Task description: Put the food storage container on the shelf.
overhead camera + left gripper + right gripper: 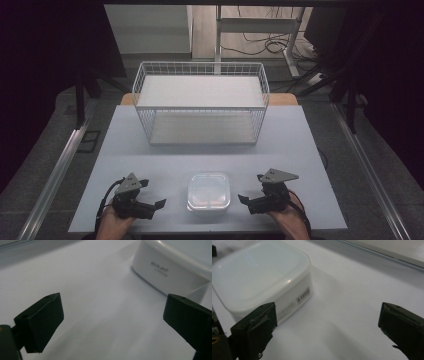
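The box (209, 191) with its lid on sits on the tabletop (210, 150), close to the near edge and about in the middle of it. Your left tool (156, 204) is just to the left of the box and its jaws stand wide apart with nothing between them. Your right tool (244, 198) is just to the right of the box and its jaws are wide apart too, holding nothing. Neither tool touches the box. A white wire basket (200, 102) stands near the far edge of the tabletop, well apart from the box.
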